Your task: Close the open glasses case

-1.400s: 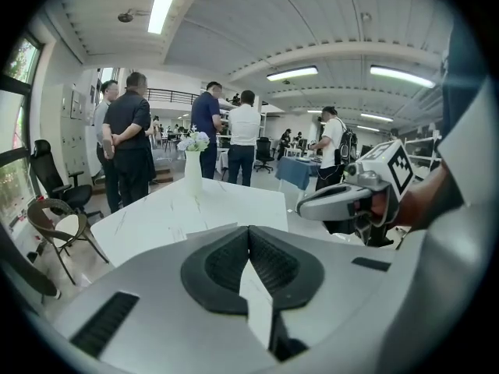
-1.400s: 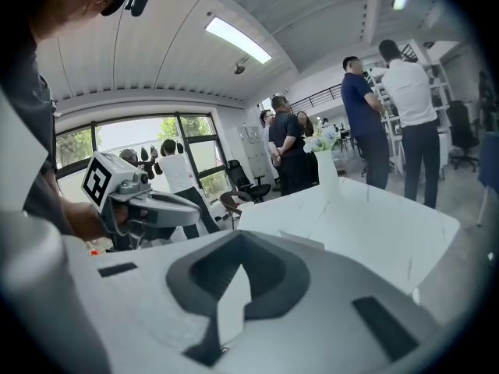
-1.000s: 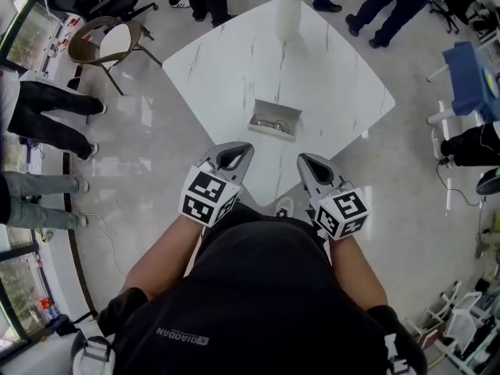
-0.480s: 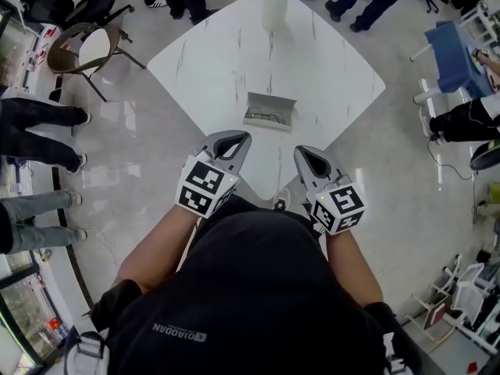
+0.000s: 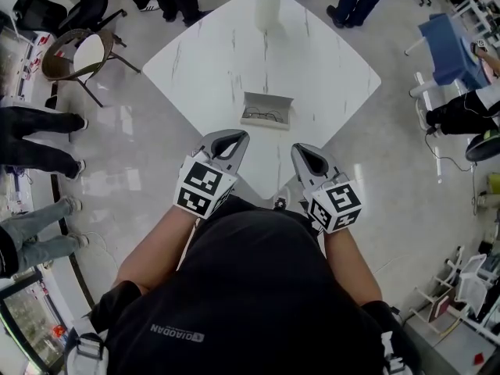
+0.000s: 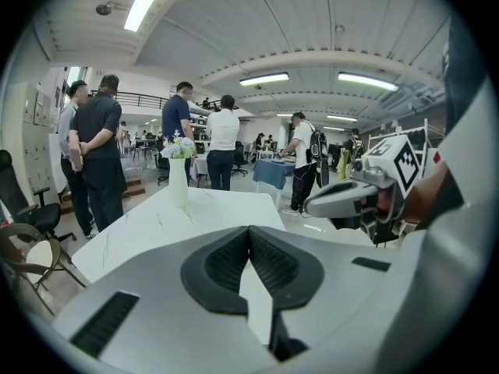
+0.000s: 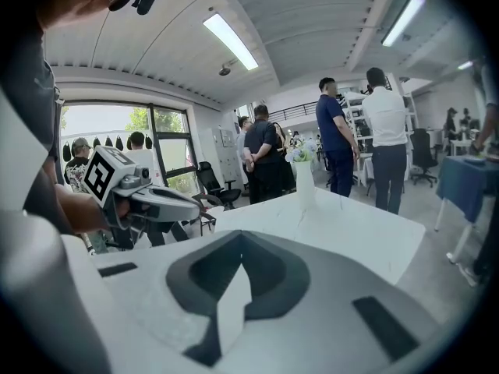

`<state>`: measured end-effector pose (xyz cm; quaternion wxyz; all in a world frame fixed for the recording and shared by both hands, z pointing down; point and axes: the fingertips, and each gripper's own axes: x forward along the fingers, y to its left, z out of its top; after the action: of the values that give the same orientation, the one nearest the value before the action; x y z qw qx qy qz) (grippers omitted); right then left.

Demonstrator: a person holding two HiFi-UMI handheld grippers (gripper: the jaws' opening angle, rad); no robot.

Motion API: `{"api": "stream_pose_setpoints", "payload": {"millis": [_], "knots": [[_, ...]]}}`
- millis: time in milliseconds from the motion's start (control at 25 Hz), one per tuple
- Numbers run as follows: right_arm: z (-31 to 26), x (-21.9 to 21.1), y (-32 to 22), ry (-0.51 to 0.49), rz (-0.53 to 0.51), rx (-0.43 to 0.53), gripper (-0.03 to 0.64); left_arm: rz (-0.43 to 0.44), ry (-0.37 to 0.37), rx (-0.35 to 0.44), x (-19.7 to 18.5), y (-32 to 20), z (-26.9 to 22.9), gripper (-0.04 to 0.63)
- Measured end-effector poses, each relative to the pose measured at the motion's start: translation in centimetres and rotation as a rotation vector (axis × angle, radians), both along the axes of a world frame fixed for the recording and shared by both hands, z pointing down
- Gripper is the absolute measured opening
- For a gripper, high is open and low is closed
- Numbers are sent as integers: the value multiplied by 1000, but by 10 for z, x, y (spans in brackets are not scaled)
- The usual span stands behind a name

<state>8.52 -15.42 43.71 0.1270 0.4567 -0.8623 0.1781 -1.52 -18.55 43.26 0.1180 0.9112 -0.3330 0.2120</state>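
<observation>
As the glasses case lies open near the middle of a white marble-look table, spectacles in its tray and its lid apparently raised on the far side, the head view shows a person holding the left gripper and the right gripper side by side over the table's near corner. Both are short of the case and touching nothing. A white vase stands at the far corner, well apart from the case. The left gripper view shows that tool's jaws meeting at the tips, with only a narrow wedge of gap behind them and nothing between. The table top and vase lie beyond, the right gripper is off to one side, and the case is hidden below the gripper's own body. The right gripper view tells the same story: jaws tip to tip, empty, the left gripper alongside, the case out of sight. On this evidence the case looks like a light, stiff-shelled box that could slide on the smooth top if pushed low, with the spectacles inside the fragile part. The likely place to work is the lid's free upper edge, tipped over and down with closed jaw tips while the other gripper steadies the tray's near wall. Whether the hinge is sprung and would snap shut cannot be told.
</observation>
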Motion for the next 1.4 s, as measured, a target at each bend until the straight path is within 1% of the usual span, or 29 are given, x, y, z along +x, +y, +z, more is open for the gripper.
{"api": "stream_pose_setpoints", "payload": {"millis": [200, 560, 1040, 1400], "knots": [[1, -2, 1, 5, -9, 1, 3, -3, -7, 14, -1, 3, 0, 5], [-3, -4, -1, 14, -22, 22, 23, -16, -14, 39, -7, -1, -4, 32], [-2, -3, -1, 15, -30, 25, 44, -21, -27, 45, -7, 4, -1, 68], [-1, -1, -2, 18, -38, 16, 46, -2, -57, 27, -5, 7, 9, 69]]}}
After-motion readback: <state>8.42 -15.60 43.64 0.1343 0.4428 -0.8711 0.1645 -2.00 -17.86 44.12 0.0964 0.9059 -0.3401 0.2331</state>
